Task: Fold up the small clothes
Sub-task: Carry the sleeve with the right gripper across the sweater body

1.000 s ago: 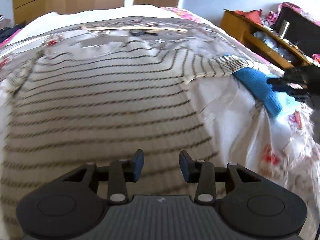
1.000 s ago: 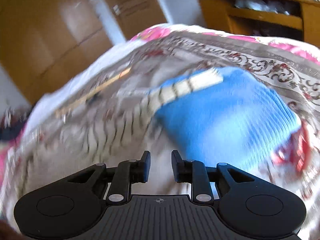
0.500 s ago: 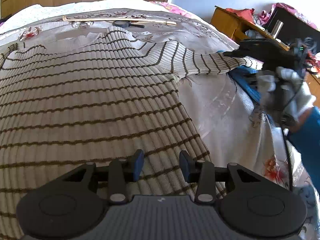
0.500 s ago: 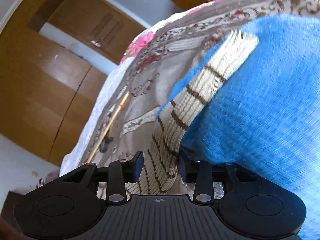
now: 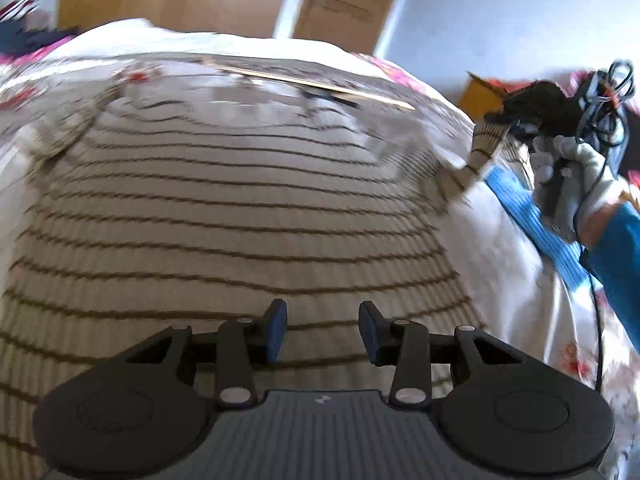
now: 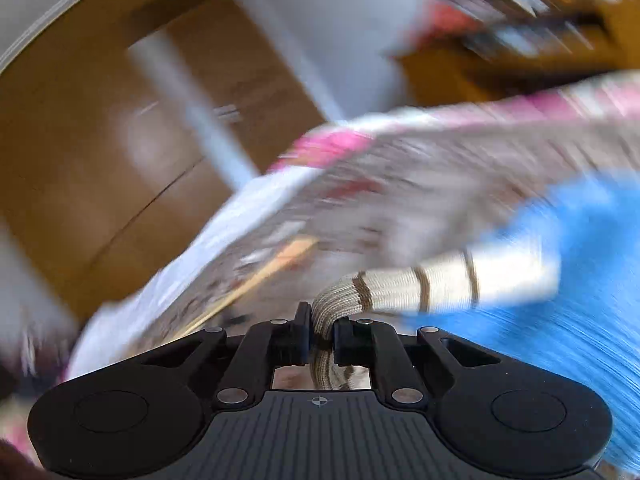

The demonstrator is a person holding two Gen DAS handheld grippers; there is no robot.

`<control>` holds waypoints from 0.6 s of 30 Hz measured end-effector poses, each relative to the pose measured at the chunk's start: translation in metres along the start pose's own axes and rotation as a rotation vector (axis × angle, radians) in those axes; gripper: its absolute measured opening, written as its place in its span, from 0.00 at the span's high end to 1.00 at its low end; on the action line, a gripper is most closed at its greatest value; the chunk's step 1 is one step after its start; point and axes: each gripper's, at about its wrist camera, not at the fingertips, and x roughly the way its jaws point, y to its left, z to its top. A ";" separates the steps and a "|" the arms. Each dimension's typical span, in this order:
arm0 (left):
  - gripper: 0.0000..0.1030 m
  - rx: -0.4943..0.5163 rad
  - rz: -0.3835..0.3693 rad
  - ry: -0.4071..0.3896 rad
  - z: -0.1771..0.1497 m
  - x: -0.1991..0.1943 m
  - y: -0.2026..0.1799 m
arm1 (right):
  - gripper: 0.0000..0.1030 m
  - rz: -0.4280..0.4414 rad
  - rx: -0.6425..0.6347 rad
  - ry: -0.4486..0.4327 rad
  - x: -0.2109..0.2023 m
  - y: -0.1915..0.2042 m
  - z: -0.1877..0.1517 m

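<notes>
A cream sweater with thin brown stripes (image 5: 240,220) lies spread flat on the bed. My left gripper (image 5: 322,330) hovers over its lower part, open, with nothing between its blue pads. My right gripper (image 6: 320,328) is closing its jaws, and the sweater's right sleeve (image 6: 440,284) is pinched between the pads. In the left wrist view that sleeve (image 5: 484,148) is lifted off the bed at the far right, hanging from the right gripper (image 5: 508,120), which a gloved hand (image 5: 576,172) holds. A blue knit garment (image 6: 560,280) lies under the sleeve.
The bed has a floral cover (image 5: 500,280). A long wooden stick (image 5: 320,84) lies beyond the sweater's collar. A wooden wardrobe (image 5: 160,8) and door stand behind the bed, and an orange shelf unit (image 5: 476,96) at the right. The blue garment (image 5: 528,216) sits near the bed's right edge.
My right gripper has shut on the sleeve's end and lifted it off the blue garment. My left gripper has shifted over the sweater, still open.
</notes>
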 end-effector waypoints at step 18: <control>0.51 -0.137 0.037 -0.120 -0.003 -0.025 0.077 | 0.65 0.227 -1.125 0.157 -0.042 0.179 -0.184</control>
